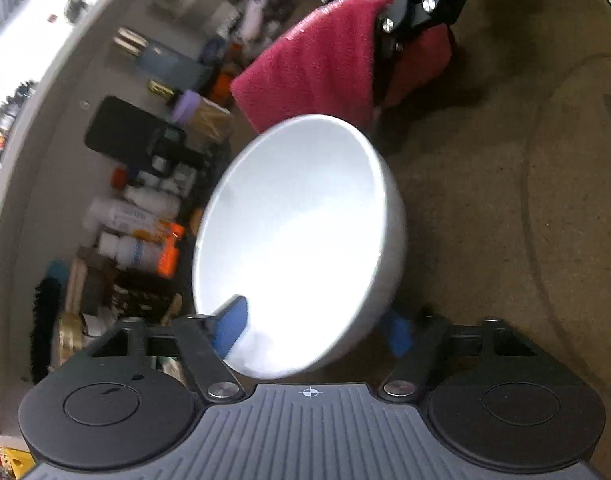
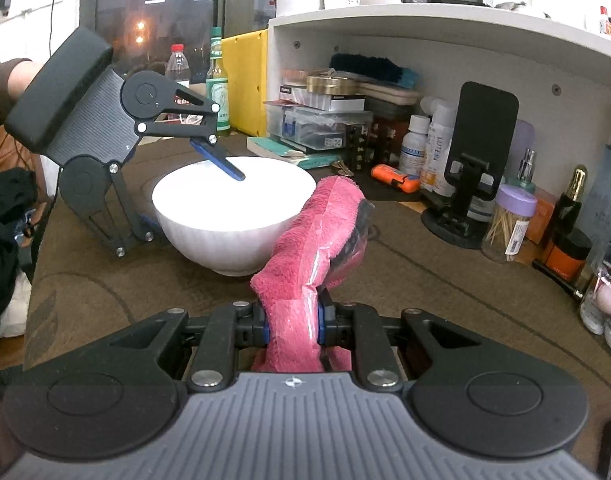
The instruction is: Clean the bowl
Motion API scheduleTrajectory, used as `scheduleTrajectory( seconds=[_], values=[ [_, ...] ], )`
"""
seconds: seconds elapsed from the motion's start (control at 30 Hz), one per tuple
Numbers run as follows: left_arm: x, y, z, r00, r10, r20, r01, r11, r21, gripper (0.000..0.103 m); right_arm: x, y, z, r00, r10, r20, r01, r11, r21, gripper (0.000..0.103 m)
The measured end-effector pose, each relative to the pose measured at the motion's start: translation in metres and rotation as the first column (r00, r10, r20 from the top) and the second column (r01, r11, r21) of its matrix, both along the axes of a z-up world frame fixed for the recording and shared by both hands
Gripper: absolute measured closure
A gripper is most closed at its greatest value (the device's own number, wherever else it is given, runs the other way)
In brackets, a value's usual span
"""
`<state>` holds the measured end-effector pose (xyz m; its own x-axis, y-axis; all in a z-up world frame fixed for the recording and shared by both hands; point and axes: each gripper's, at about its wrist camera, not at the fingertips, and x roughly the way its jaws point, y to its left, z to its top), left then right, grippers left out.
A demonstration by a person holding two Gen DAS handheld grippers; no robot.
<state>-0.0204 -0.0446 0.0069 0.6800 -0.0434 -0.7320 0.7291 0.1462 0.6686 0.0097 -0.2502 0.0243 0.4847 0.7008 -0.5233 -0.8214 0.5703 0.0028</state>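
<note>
A white bowl point(image 2: 225, 236) stands on the brown table covering point(image 2: 425, 292). My left gripper point(image 2: 191, 198) comes at it from the left and straddles its near rim: one blue finger point(image 2: 231, 170) hangs inside the bowl, the other sits low against the outer wall. In the left wrist view the bowl point(image 1: 297, 220) fills the middle and the left gripper point(image 1: 317, 328) stands open, its pads wide apart with the wall between them. My right gripper point(image 2: 293, 328) is shut on a folded pink cloth point(image 2: 317, 232) just right of the bowl; the cloth point(image 1: 325, 60) and right gripper point(image 1: 401, 20) also show beyond the bowl.
A white shelf unit point(image 2: 425, 20) lines the back of the table. Under it are boxes, several bottles point(image 2: 415, 140), a black phone on a stand point(image 2: 481, 140), a toothpick jar point(image 2: 509, 224) and an orange tube point(image 2: 395, 176). A person's sleeve point(image 2: 9, 80) shows at the left.
</note>
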Motion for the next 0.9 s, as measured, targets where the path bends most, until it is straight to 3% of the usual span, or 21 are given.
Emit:
scheduleTrajectory(
  seconds=[0.07,0.1,0.17,0.23,0.33,0.37,0.4,0.43,0.53,0.67,0.73,0.8,0.9],
  values=[
    [0.001,-0.004,-0.001,0.999,0.019,-0.029,-0.018,0.999,0.035,0.087,0.001,0.000,-0.002,1.000,0.004,0.000,-0.004,1.000,0.007,0.083],
    [0.011,-0.004,0.012,0.991,0.077,-0.107,-0.082,0.996,-0.042,0.089,0.001,0.001,-0.003,1.000,0.005,0.002,-0.005,1.000,0.010,0.083],
    [0.028,-0.001,0.038,0.952,0.160,-0.260,-0.217,0.953,-0.211,0.091,-0.001,0.001,-0.003,1.000,0.006,0.017,-0.007,1.000,0.013,0.083],
    [0.038,0.010,0.053,0.921,0.184,-0.343,-0.308,0.883,-0.355,0.089,0.000,-0.001,-0.002,0.999,0.002,0.034,-0.003,1.000,0.018,0.083],
    [0.049,0.035,0.065,0.871,0.194,-0.452,-0.439,0.720,-0.537,0.090,0.003,0.000,0.002,0.998,-0.009,0.069,0.007,1.000,0.018,0.083],
    [0.050,0.040,0.065,0.860,0.188,-0.474,-0.461,0.683,-0.567,0.091,0.005,0.001,0.004,0.996,-0.013,0.083,0.012,1.000,0.015,0.083],
    [0.049,0.049,0.062,0.846,0.182,-0.500,-0.492,0.626,-0.605,0.091,0.006,0.004,0.005,0.994,-0.013,0.107,0.014,1.000,-0.006,0.083],
    [0.046,0.056,0.060,0.838,0.175,-0.517,-0.510,0.587,-0.628,0.091,0.007,0.011,0.006,0.991,-0.005,0.135,0.010,0.999,-0.036,0.083],
    [0.042,0.071,0.056,0.821,0.156,-0.549,-0.542,0.518,-0.662,0.090,0.011,0.037,0.012,0.976,0.053,0.210,-0.030,0.993,-0.110,0.083],
    [0.043,0.069,0.059,0.823,0.146,-0.550,-0.536,0.520,-0.664,0.089,0.010,0.069,0.019,0.956,0.144,0.256,-0.102,0.980,-0.168,0.083],
    [0.042,0.069,0.060,0.825,0.148,-0.546,-0.532,0.528,-0.661,0.089,-0.008,0.081,0.023,0.920,0.246,0.304,-0.171,0.952,-0.254,0.083],
    [0.043,0.069,0.059,0.828,0.148,-0.540,-0.525,0.540,-0.658,0.089,-0.026,0.078,0.028,0.893,0.336,0.299,-0.247,0.921,-0.301,0.083],
    [0.042,0.067,0.057,0.838,0.146,-0.526,-0.506,0.568,-0.648,0.089,-0.057,0.068,0.042,0.851,0.445,0.279,-0.355,0.879,-0.319,0.083]
  ],
)
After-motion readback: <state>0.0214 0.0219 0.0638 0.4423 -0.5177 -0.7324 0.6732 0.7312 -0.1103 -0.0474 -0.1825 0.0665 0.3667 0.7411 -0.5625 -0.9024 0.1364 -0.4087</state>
